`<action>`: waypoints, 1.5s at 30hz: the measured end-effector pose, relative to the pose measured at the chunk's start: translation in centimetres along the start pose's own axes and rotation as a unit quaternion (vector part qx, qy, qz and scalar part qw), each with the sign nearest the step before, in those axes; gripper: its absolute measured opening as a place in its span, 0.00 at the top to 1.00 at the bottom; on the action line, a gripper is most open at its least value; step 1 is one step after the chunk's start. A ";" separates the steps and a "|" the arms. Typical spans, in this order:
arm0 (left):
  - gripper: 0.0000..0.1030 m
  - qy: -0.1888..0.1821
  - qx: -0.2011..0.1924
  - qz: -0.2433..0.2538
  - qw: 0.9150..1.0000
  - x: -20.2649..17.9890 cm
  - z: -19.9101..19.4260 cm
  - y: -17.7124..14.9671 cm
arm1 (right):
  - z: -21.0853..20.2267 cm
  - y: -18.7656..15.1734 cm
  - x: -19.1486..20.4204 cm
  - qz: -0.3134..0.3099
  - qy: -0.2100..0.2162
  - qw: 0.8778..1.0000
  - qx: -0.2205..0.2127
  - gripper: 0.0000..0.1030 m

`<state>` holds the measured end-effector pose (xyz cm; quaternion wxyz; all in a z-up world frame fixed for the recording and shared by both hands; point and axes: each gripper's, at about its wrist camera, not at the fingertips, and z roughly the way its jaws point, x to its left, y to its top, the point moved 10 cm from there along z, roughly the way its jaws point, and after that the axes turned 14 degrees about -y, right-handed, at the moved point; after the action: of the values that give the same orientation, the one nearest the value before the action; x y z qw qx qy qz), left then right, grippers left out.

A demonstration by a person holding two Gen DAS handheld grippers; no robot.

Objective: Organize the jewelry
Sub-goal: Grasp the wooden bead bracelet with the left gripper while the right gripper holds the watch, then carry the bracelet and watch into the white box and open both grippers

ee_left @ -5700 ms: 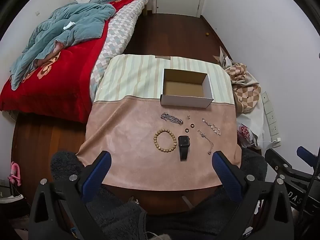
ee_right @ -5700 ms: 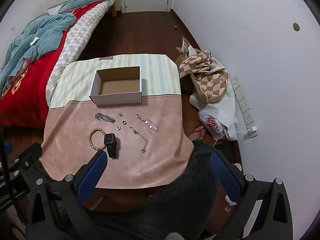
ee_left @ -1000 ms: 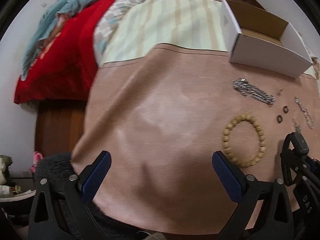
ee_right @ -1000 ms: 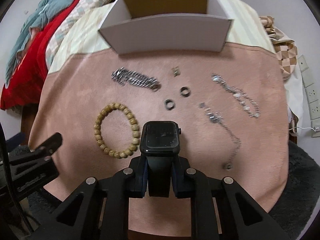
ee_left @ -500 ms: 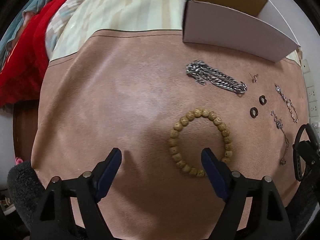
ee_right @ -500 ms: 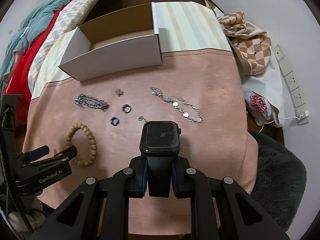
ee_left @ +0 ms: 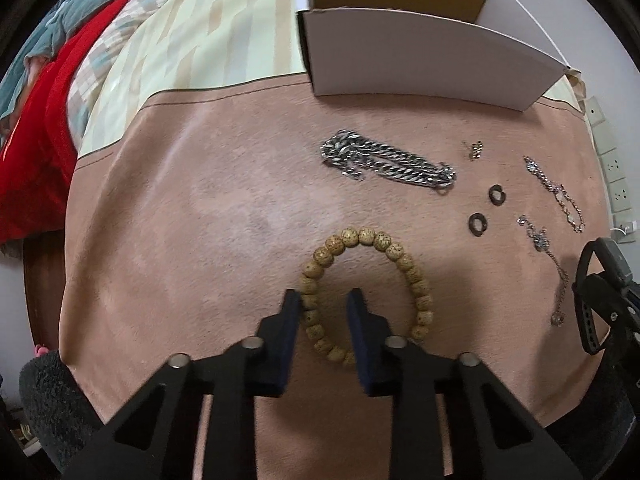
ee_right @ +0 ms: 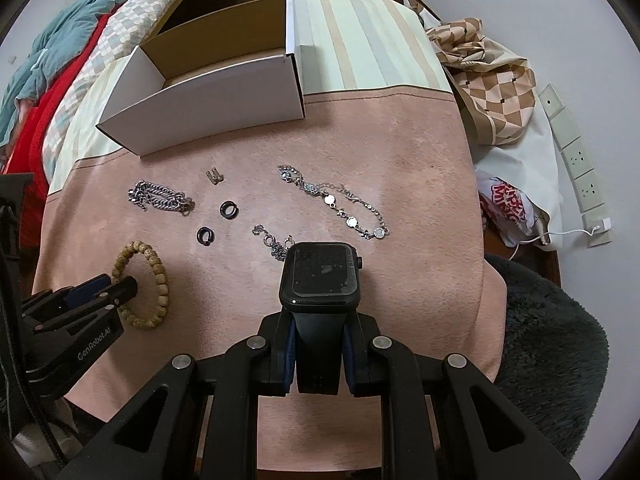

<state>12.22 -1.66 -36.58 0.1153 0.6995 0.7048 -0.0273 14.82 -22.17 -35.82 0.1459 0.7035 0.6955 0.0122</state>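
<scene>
The right gripper (ee_right: 319, 354) held a black smartwatch (ee_right: 320, 274) clamped by its strap, above the pink-covered table (ee_right: 420, 184). The left gripper (ee_left: 324, 312) was narrowed around the left side of a wooden bead bracelet (ee_left: 374, 240) lying near the table's front edge; whether it pinched the beads could not be told. A white box (ee_left: 420, 56) stood open toward the far edge.
</scene>
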 end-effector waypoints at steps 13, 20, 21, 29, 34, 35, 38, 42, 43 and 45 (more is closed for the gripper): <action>0.94 -0.019 -0.029 0.017 0.999 -2.7 -2.7 2.2 | -1.4 1.1 -0.4 0.008 0.008 1.000 -0.011 0.81; 0.94 -0.046 -0.063 0.029 0.997 -4.4 -6.9 3.9 | -4.2 3.2 0.0 0.015 0.033 0.999 -0.030 0.81; 0.94 -0.052 -0.071 0.031 0.996 -4.7 -7.9 4.6 | -4.7 3.6 0.2 0.015 0.038 0.999 -0.034 0.81; 0.94 -0.097 -0.137 0.034 0.985 -5.4 -14.7 11.7 | -9.0 10.5 0.8 0.025 0.088 0.993 -0.074 0.81; 0.94 -0.118 -0.148 0.032 0.981 -5.7 -15.5 16.7 | -8.8 16.5 1.9 0.023 0.113 0.990 -0.082 0.81; 0.94 -0.119 -0.144 0.032 0.982 -5.9 -15.1 17.5 | -8.5 17.3 2.2 0.021 0.118 0.990 -0.078 0.81; 0.94 -0.127 -0.118 0.030 0.984 -5.8 -13.1 19.5 | -6.6 19.6 3.4 0.010 0.123 0.990 -0.061 0.81; 0.94 -0.129 -0.084 0.022 0.988 -5.1 -9.9 20.9 | -3.6 21.3 5.2 -0.009 0.117 0.992 -0.038 0.81; 0.93 -0.131 -0.078 0.018 0.988 -4.9 -9.2 21.2 | -2.8 21.5 5.6 -0.015 0.111 0.993 -0.032 0.81; 0.93 -0.127 -0.067 0.010 0.990 -4.6 -8.4 21.5 | -1.5 21.6 6.2 -0.020 0.107 0.994 -0.020 0.81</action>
<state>32.50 -4.01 -24.83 0.2511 0.6882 0.6774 -0.0674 35.72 -15.63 -30.69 0.0850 0.6809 0.7208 0.0980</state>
